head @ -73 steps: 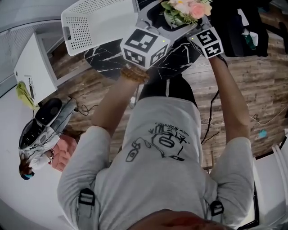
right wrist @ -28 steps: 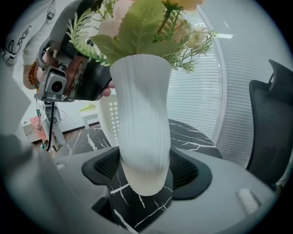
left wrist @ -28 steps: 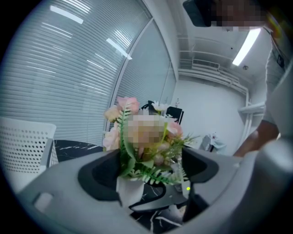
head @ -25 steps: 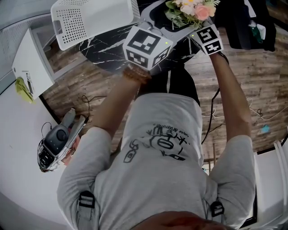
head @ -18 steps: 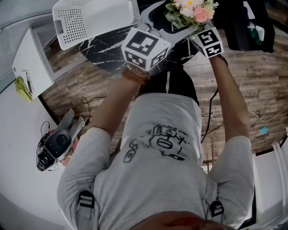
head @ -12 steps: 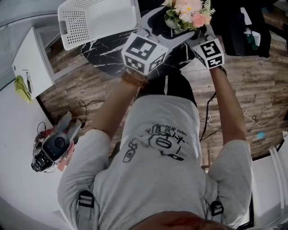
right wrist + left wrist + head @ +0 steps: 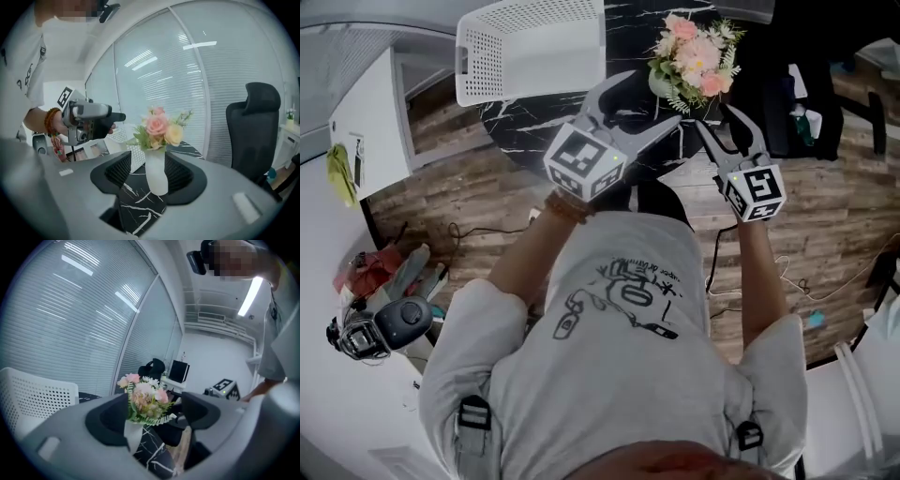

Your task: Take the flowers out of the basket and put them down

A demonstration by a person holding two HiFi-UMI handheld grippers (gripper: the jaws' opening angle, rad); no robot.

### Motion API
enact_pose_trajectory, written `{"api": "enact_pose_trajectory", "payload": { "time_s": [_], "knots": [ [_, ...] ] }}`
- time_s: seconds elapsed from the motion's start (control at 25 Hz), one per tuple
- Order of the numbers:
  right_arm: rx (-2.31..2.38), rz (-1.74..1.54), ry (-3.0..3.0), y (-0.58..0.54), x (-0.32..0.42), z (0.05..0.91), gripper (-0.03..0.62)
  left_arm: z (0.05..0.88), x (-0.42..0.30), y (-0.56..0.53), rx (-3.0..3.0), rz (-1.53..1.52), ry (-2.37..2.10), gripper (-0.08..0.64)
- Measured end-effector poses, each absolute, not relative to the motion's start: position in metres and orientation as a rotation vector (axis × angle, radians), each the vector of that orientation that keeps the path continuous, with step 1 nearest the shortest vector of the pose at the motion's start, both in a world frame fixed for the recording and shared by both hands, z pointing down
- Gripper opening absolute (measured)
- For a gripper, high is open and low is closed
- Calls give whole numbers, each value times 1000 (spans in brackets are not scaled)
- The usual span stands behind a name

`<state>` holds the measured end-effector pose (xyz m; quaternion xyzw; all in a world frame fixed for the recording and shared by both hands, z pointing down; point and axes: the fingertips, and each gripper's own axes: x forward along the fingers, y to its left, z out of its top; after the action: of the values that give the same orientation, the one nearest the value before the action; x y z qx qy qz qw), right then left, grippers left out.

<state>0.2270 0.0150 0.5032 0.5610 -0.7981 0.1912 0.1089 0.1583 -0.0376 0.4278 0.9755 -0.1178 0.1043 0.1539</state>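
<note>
On the marble table [image 7: 525, 117], flowers [image 7: 694, 61] just beyond left gripper [image 7: 637, 105] and right gripper [image 7: 719, 122], both closing on nothing.

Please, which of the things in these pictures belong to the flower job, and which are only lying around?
Belong to the job:
- flowers in a white vase
- white basket
- black marble table, where the vase stands

Only lying around:
- black office chair
- dark screen in the background
- cables on the wooden floor
</note>
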Motion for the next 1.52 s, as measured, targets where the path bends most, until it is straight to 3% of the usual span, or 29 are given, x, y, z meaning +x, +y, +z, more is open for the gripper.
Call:
{"api": "enact_pose_trajectory", "payload": {
  "time_s": [0.32, 0.44, 0.52, 0.96, 1.52],
  "knots": [
    [1654, 476, -2485, 26, 188, 385, 76, 363, 124, -12, 2824, 132, -347, 166],
    [1636, 438, -2558, 26, 167, 346, 21, 335, 108, -6, 2836, 53, -384, 62],
    [1617, 403, -2599, 27, 154, 323, 6, 317, 97, -4, 2843, -2, -416, 11],
    [1497, 230, -2767, 23, 95, 237, 5, 246, 58, 15, 2906, -86, -506, 2],
    [1381, 177, -2822, 27, 55, 219, 5, 224, 24, 17, 2881, -132, -664, 2]
  ]
}}
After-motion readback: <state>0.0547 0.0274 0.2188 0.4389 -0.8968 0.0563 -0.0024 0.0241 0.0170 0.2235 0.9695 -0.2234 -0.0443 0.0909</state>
